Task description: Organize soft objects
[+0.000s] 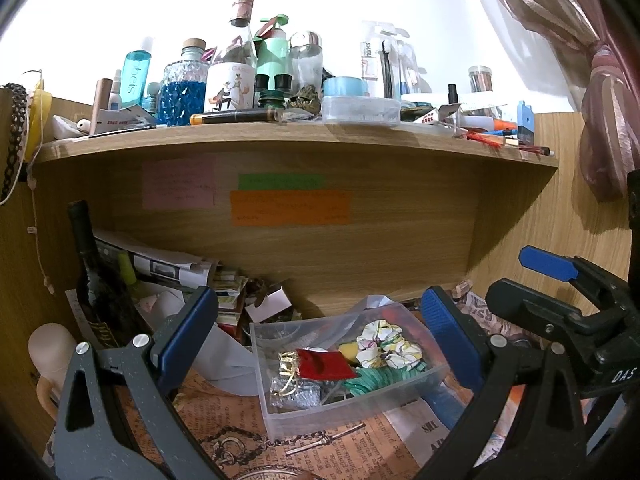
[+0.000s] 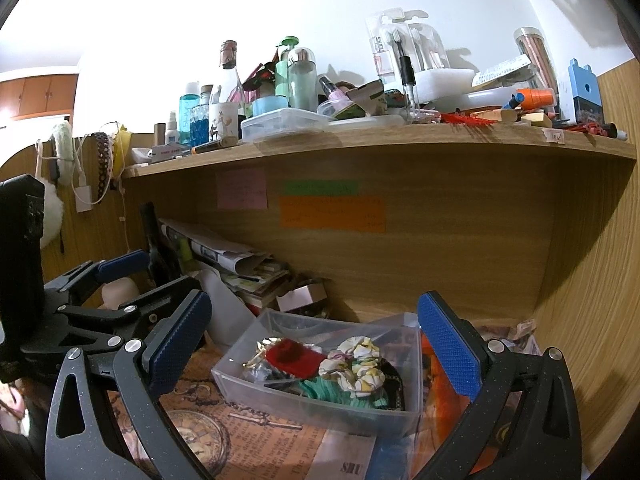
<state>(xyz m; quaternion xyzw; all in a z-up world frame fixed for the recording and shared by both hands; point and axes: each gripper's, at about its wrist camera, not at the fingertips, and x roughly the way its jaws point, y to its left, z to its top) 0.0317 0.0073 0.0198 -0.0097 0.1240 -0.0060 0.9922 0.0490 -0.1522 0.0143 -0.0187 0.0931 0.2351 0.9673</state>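
A clear plastic box stands on the desk under a wooden shelf. In it lie a floral scrunchie, a green scrunchie, a red pouch and shiny gold and silver bits. My left gripper is open and empty, held in front of the box. My right gripper is open and empty too, just before the box. The right gripper also shows in the left wrist view, and the left gripper in the right wrist view.
The shelf above is crowded with bottles, jars and pens. Behind the box are papers, a dark bottle and small cartons. A printed map-style paper covers the desk. A wood panel stands at the right.
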